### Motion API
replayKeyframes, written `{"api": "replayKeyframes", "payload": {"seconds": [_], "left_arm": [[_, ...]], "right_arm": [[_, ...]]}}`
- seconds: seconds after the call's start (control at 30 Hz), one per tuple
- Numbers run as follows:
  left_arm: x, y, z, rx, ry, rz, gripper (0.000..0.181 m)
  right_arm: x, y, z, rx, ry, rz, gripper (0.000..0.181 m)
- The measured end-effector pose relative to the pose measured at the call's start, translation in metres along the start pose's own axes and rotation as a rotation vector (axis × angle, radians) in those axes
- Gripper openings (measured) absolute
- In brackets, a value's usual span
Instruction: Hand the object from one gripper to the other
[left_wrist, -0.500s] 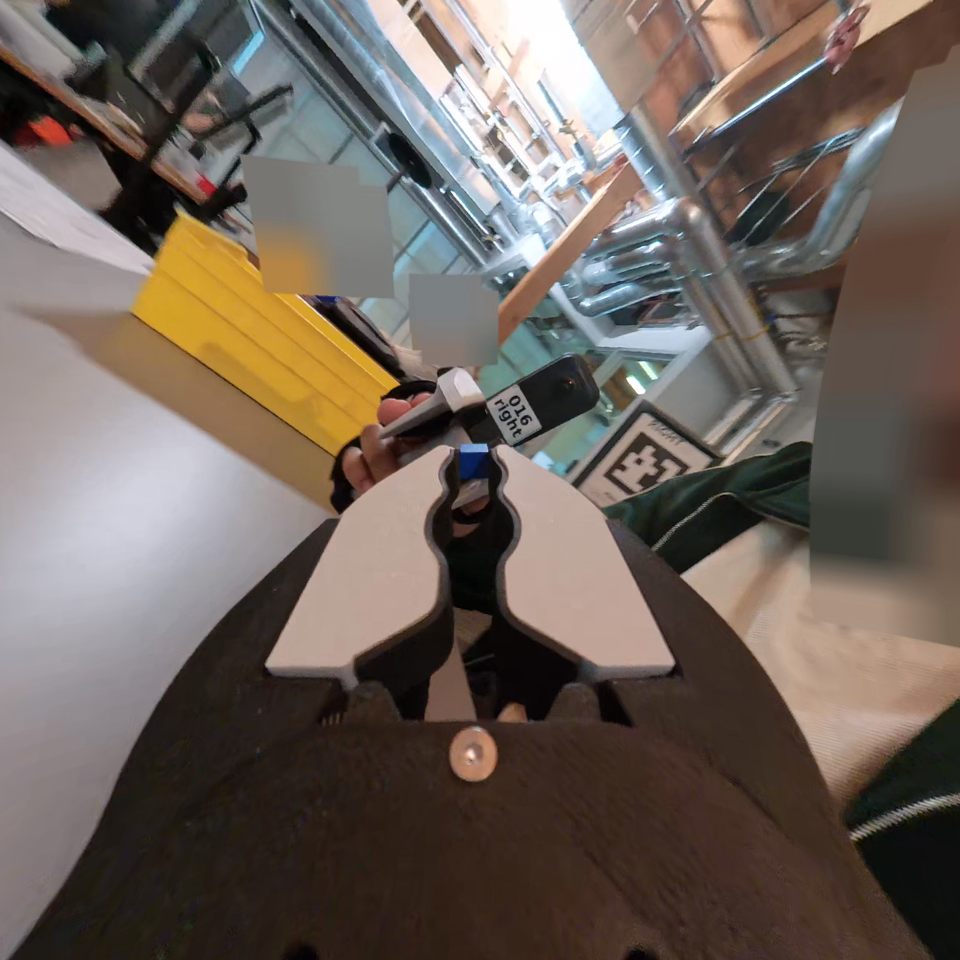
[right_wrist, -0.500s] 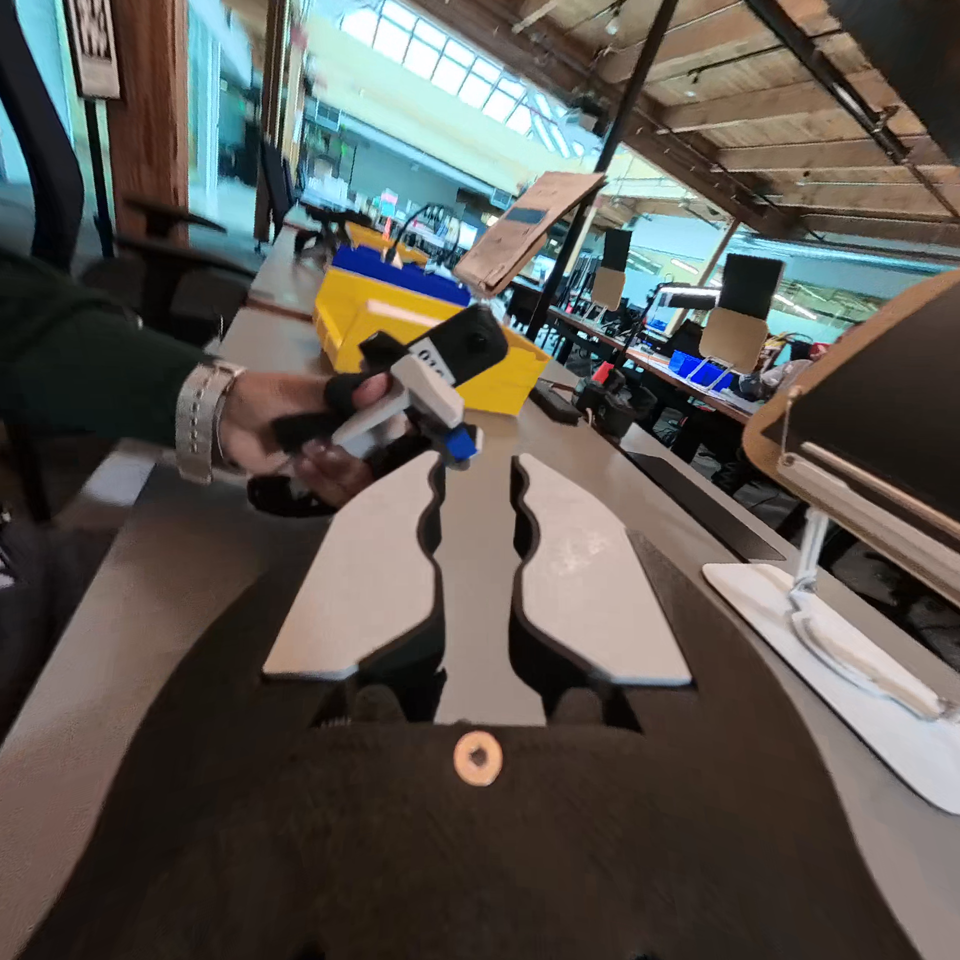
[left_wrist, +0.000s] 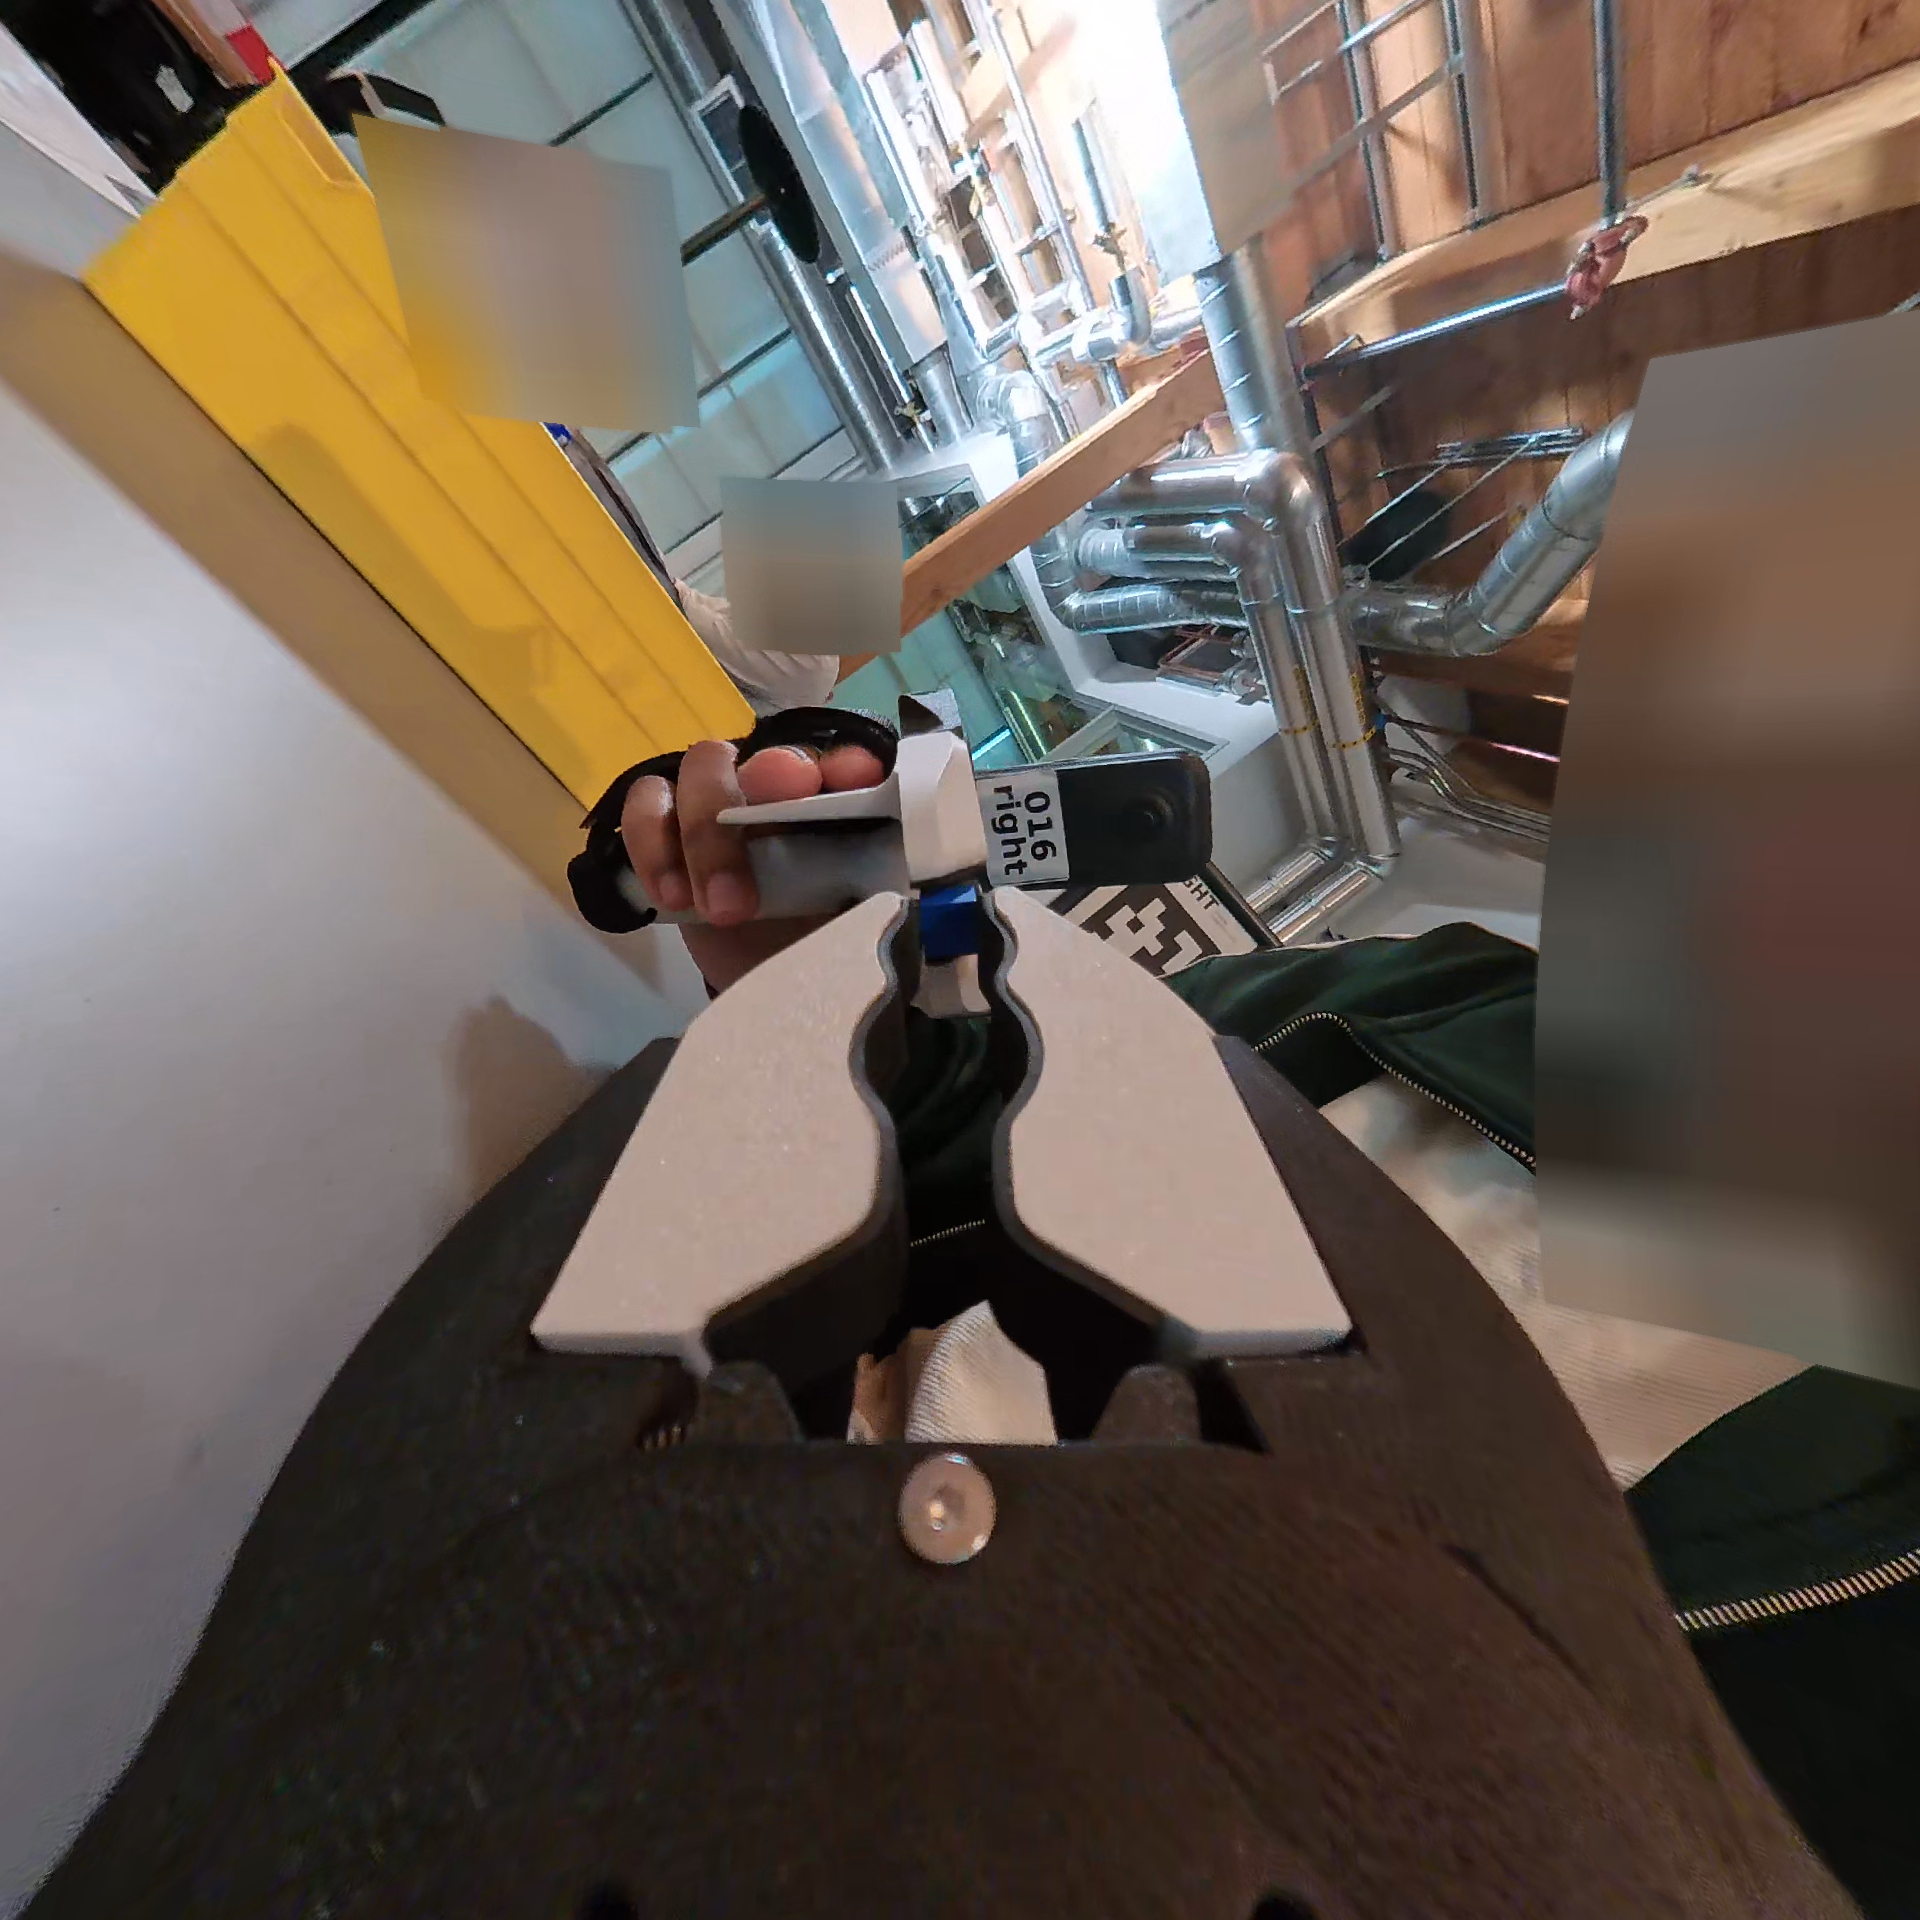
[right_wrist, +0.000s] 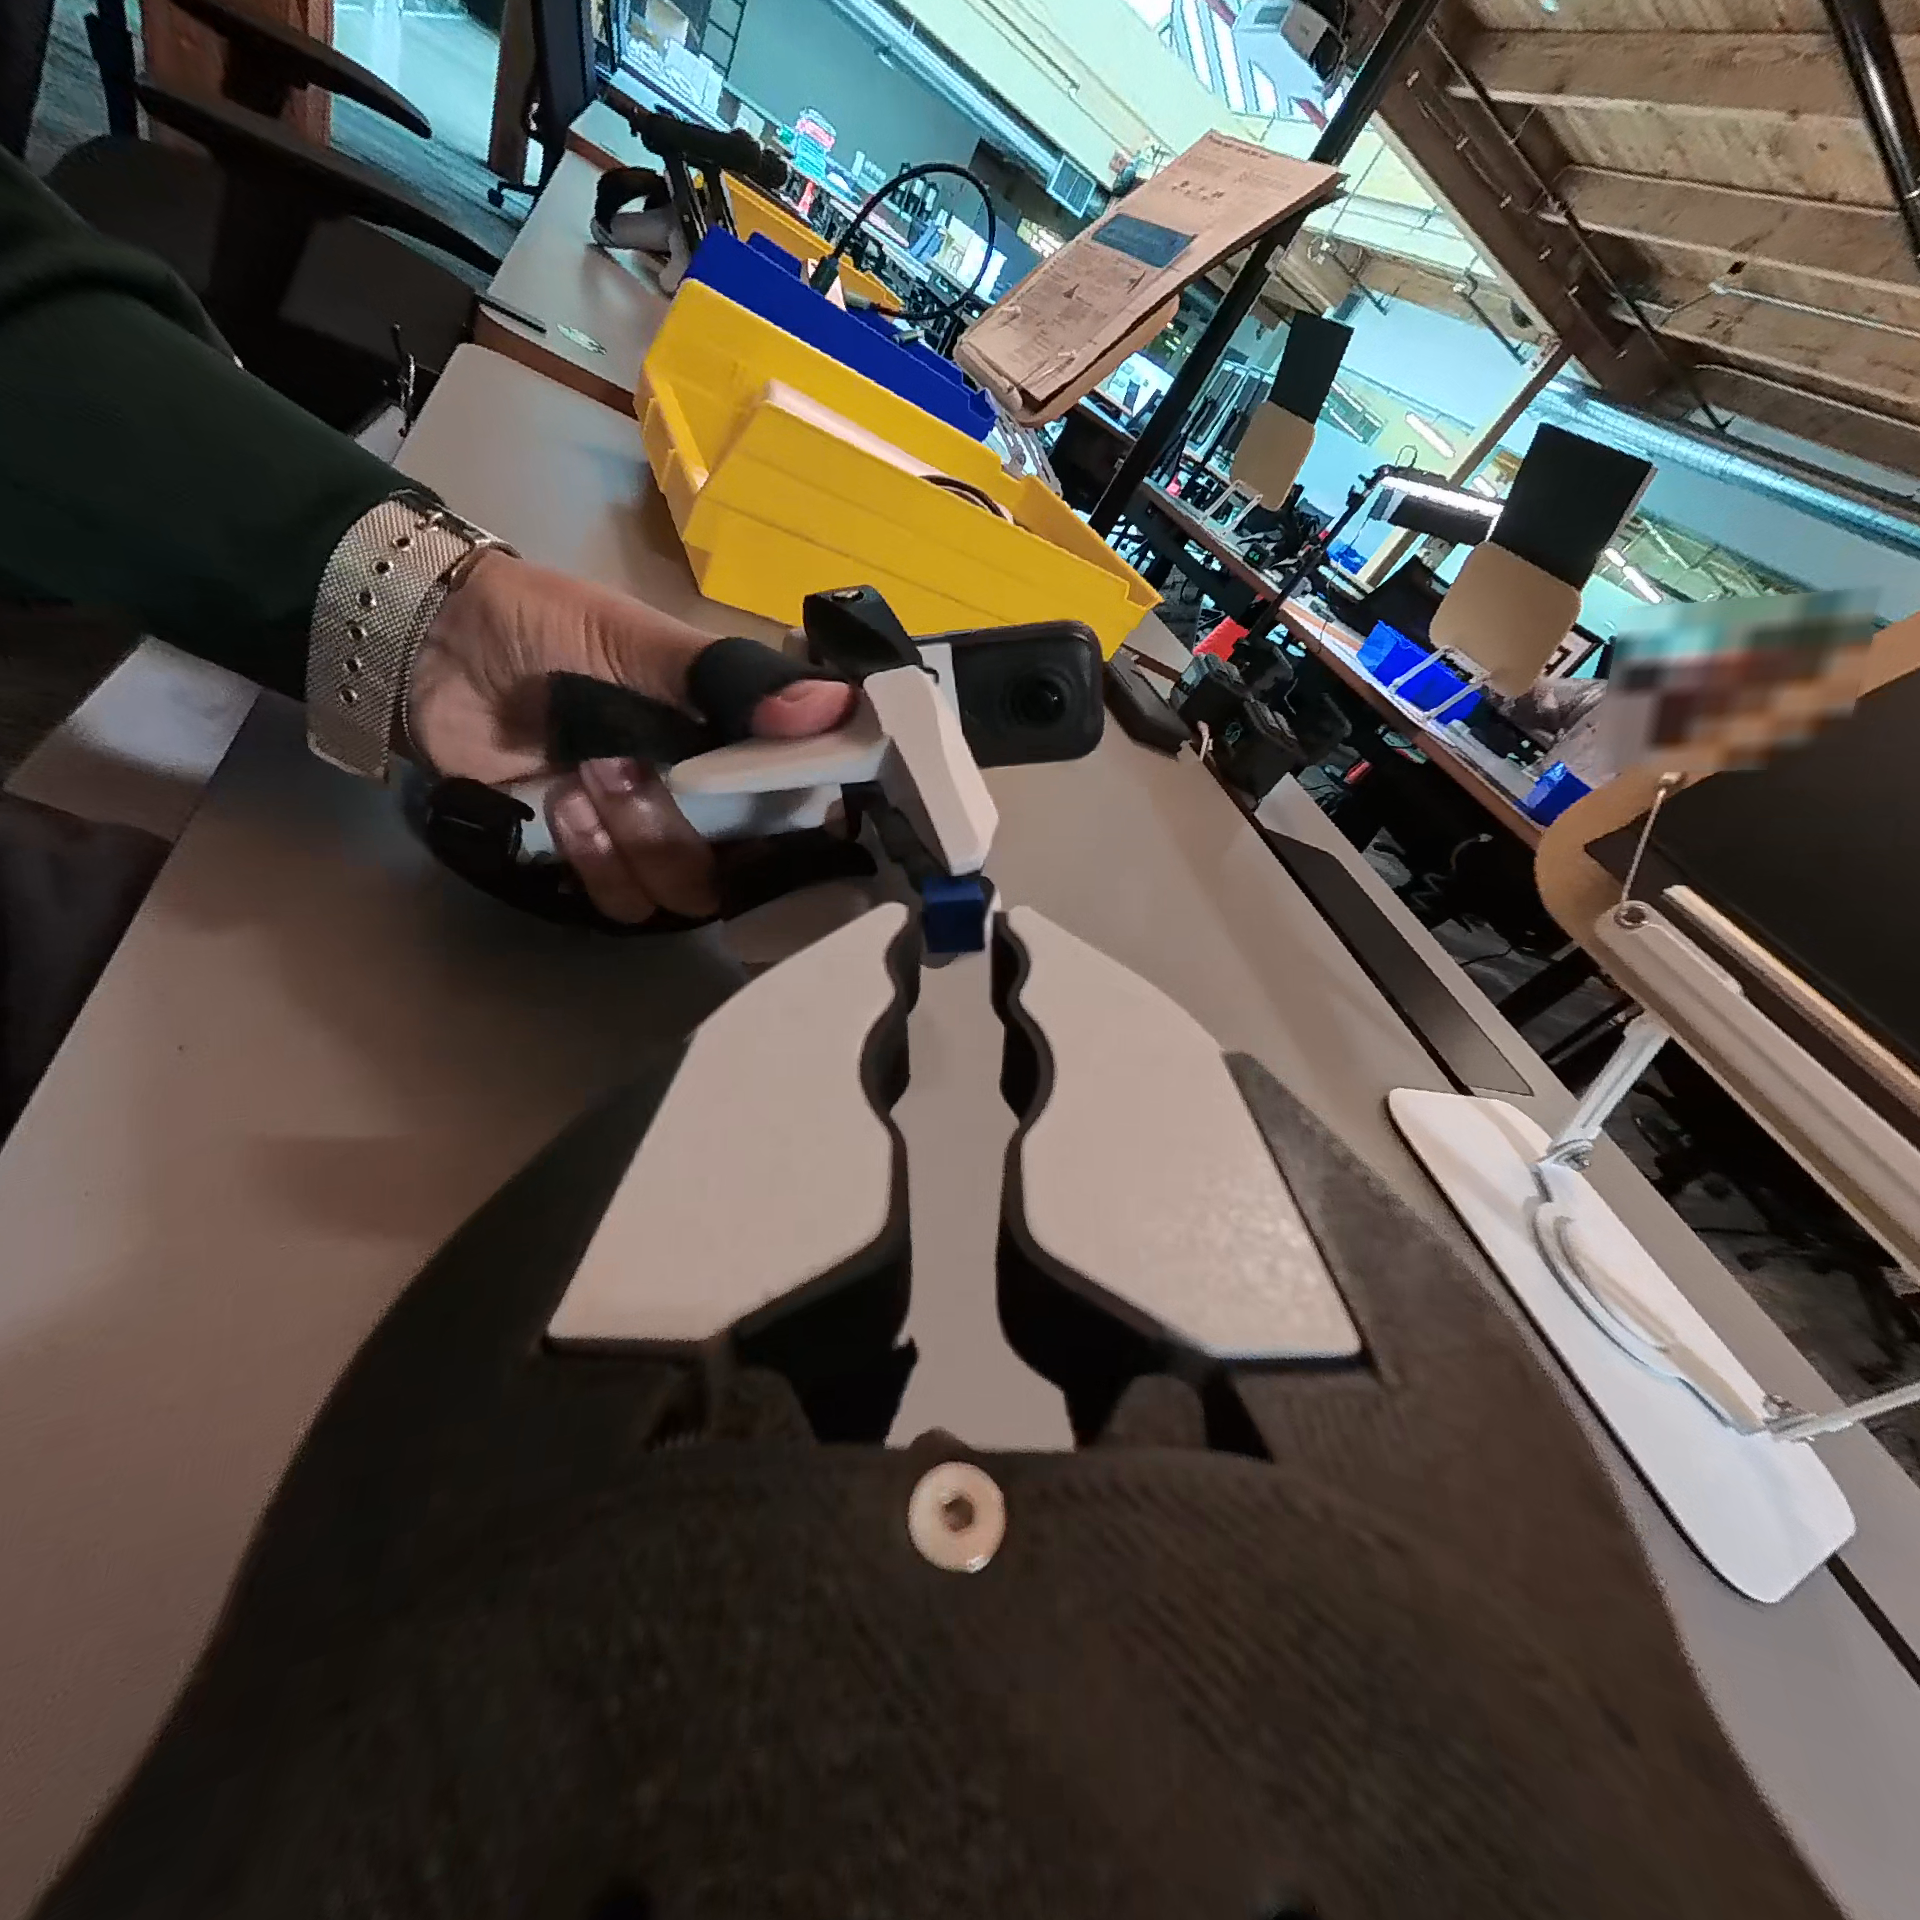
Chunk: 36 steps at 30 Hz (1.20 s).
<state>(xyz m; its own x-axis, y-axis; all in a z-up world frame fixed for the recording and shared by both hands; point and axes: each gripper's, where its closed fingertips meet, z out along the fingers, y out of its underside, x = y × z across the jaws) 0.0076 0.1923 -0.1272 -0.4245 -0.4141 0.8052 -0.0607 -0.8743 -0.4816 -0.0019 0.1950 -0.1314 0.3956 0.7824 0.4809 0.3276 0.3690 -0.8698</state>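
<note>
Handover midway: left hand-held gripper (left_wrist: 948, 940) pinches small blue plastic block (left_wrist: 945, 916) at twelve o'clock. Right hand-held gripper (right_wrist: 956, 935) just narrowed onto it.

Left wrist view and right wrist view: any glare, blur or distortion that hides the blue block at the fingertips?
Left wrist view: blown-out skylight at top, fisheye bending of the pipes, yet the blue block between the left gripper tips reads sharp. Right wrist view: even daylight, soft motion blur at the edges, block clear at the right gripper tips.
</note>
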Motion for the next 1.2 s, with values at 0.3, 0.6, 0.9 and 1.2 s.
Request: {"api": "replayKeyframes", "payload": {"seconds": [0.3,0.6,0.9,1.2], "left_arm": [[-0.004,0.003,0.000,-0.028,-0.016,-0.022,0.011],[-0.007,0.004,-0.001,-0.024,-0.030,0.004,0.011],[-0.010,-0.005,-0.006,0.042,-0.026,-0.016,0.014],[-0.009,-0.008,-0.009,0.062,-0.008,-0.020,0.012]], "right_arm": [[-0.003,0.002,0.001,-0.011,-0.014,-0.017,0.010],[-0.004,0.004,0.002,-0.032,-0.022,0.000,0.010],[0.015,0.001,-0.005,0.005,0.061,0.111,0.010],[0.031,-0.003,-0.011,0.092,0.084,0.337,0.010]]}}
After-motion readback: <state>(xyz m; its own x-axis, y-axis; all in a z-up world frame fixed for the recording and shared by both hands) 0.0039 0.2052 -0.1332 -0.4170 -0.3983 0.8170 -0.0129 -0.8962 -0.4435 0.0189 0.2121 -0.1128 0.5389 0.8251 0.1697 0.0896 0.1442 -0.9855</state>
